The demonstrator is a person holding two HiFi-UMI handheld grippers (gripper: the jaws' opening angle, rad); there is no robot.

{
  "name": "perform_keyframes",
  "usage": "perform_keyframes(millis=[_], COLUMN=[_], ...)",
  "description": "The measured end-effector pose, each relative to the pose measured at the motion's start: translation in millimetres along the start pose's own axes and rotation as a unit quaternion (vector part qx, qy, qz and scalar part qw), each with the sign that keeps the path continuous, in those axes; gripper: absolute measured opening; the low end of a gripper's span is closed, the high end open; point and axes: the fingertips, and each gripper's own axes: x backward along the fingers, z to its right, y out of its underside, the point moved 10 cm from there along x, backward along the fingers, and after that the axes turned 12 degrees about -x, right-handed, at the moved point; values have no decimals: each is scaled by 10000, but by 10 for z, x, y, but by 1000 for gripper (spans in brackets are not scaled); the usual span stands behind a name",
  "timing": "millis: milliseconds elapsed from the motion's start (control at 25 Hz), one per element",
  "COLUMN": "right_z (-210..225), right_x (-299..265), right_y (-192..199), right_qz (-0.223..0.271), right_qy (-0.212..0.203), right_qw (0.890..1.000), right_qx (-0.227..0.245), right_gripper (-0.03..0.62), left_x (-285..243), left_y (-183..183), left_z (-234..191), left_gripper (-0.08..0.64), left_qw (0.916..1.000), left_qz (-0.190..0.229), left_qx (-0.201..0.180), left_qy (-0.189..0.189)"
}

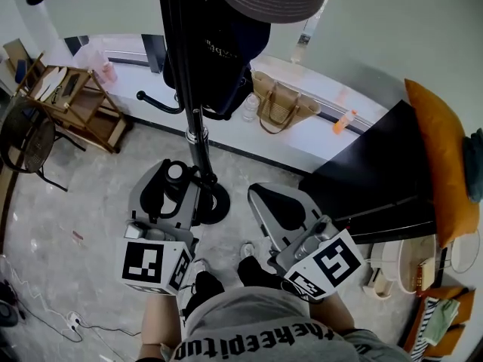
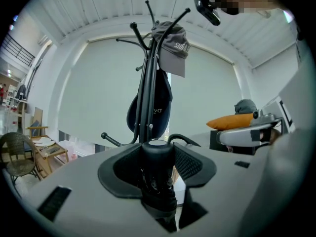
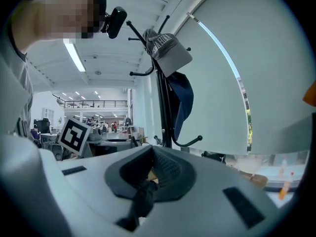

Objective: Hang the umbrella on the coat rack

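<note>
Grey floor (image 1: 83, 210) lies open on your left; black surface (image 1: 377, 164) edges in close on your right. Coat rack (image 1: 198, 119) stands ahead of you, dark bag (image 1: 226, 59) on its hook. Straw tote (image 1: 281, 105) sits on white ledge (image 1: 219, 130), contents unseen. Your left hand-held gripper (image 2: 158, 162) grasps folded umbrella (image 1: 175, 173) upright, near rack base (image 1: 217, 204). Your right hand-held gripper (image 3: 150, 181) is clenched, holding nothing.

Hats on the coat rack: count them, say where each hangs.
2. A grey cap tops the coat rack; a dark blue cap hangs lower on it. More may hide behind.
</note>
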Motion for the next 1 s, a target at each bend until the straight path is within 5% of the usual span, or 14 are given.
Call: perform_keyframes(millis=[1000], right_z=[391], right_x=[-88], right_y=[-26], right_qz=[-387], right_qy=[-927], right_qw=[9949], right_qx=[57], right_gripper=[12], left_x=[-53], left_y=[206], left_z=[230], left_gripper=[207], left_qw=[9906], left_qz=[-426], left_qx=[-131], left_qy=[-1292])
